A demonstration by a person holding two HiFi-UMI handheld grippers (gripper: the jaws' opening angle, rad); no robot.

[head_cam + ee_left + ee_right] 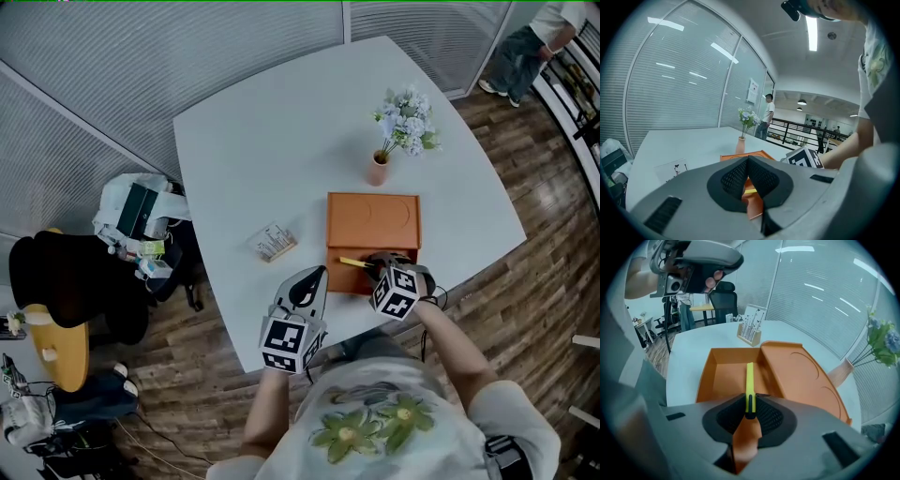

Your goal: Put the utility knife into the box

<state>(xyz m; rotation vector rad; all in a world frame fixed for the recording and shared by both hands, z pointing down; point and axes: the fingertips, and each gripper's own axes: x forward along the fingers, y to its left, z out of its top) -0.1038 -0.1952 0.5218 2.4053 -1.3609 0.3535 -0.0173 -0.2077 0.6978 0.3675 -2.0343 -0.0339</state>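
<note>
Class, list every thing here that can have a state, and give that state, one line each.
Box, open, lid folded back.
Utility knife, gripped, held over the open box.
Right gripper, shut on the utility knife.
Left gripper, shut, empty.
Vase, upright, holding flowers.

one knife (749,383), one box (373,217), one vase (378,170)

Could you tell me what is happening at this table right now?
A person is working with two hand-held grippers at a white table. The right hand-held gripper is shut on a yellow utility knife, holding it over the open orange box, whose lid lies folded back. The left hand-held gripper is shut and empty, hanging beside the box.
</note>
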